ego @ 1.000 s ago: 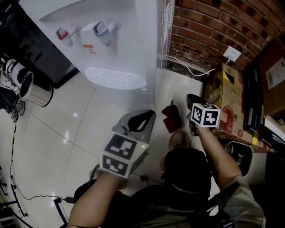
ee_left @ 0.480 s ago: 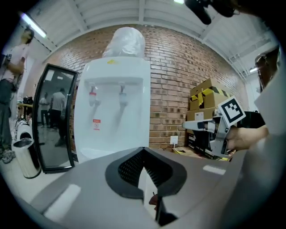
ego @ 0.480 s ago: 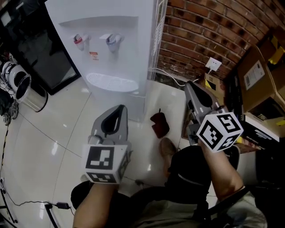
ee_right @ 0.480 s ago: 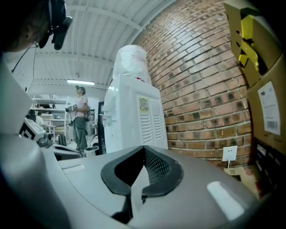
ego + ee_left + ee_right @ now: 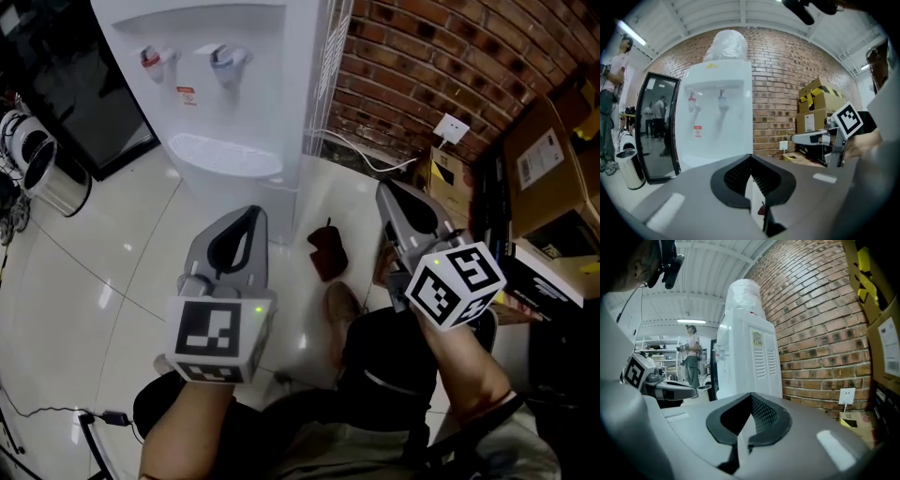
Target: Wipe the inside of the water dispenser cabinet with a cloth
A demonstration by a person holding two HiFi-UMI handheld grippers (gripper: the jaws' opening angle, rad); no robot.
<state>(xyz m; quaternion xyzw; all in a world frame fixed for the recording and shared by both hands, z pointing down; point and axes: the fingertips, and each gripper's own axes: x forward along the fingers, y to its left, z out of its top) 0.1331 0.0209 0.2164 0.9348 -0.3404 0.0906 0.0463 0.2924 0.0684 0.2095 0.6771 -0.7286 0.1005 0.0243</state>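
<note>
L claw clenched, empty | R claw clenched, empty | cloth lay on floor by dispenser base, betw both claws & below them | neither clearly nearer; next reach prob. down

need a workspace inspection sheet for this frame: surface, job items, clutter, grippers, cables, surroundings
Surface: glossy pale tiled floor.
Job's things: white water dispenser upright by the brick wall; dark red cloth lying on the floor beside its base, held by nothing. Cabinet door not in view.
Clutter: cardboard boxes at right; metal bin at left.
Grippers: left gripper and right gripper held above the floor, jaws shut, both empty.
Cables: white cable from the wall socket toward the dispenser's back; black cable on the floor.
Surroundings: a person stands in the background.
</note>
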